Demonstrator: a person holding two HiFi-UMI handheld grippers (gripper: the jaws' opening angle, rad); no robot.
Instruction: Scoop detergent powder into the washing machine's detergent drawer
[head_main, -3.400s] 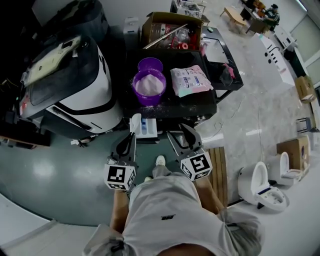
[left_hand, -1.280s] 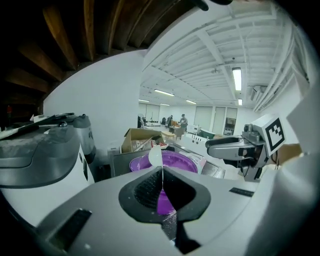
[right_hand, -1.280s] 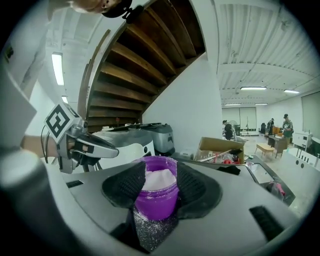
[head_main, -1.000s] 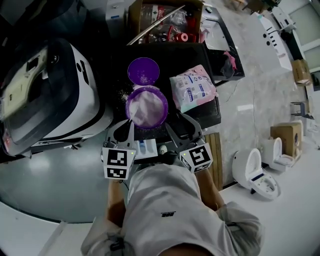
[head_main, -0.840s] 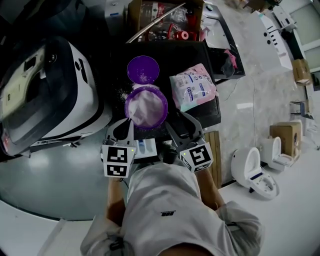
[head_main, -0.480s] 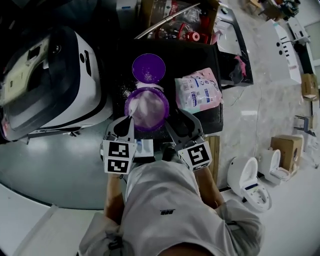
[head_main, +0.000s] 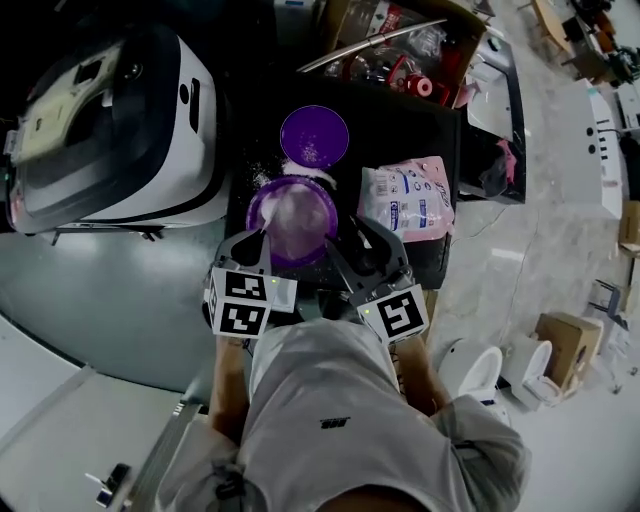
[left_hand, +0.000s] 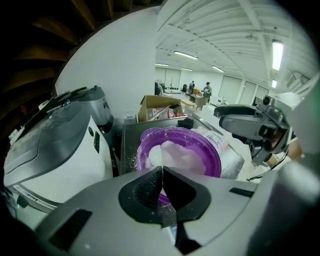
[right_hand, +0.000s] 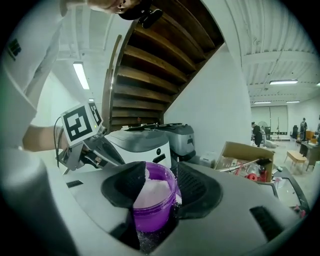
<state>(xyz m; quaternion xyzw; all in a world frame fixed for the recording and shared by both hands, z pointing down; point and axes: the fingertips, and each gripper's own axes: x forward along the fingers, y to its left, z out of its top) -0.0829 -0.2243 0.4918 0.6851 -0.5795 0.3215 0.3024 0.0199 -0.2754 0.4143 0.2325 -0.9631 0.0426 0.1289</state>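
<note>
A purple tub (head_main: 295, 215) full of white powder stands at the near edge of the black table (head_main: 400, 125). My left gripper (head_main: 262, 238) is shut on the thin handle of a white scoop (left_hand: 155, 155), whose bowl lies in the powder at the tub's near left side. In the left gripper view the jaws meet just before the tub (left_hand: 200, 160). My right gripper (head_main: 345, 228) is at the tub's right side. In the right gripper view its fingers (right_hand: 127, 187) press on the tub (right_hand: 150, 212). A white drawer (head_main: 284, 293) peeks out below the table, mostly hidden.
A white and black washing machine (head_main: 120, 120) stands left of the table. The purple lid (head_main: 314, 136) lies behind the tub, a pink detergent bag (head_main: 408, 200) to its right. A cardboard box (head_main: 400, 50) of clutter sits at the back. Toilets (head_main: 475, 372) stand on the floor right.
Both grippers have come up from near the drawer to the tub. Over the last second the view shifted, while scoop and right gripper stayed at the tub.
</note>
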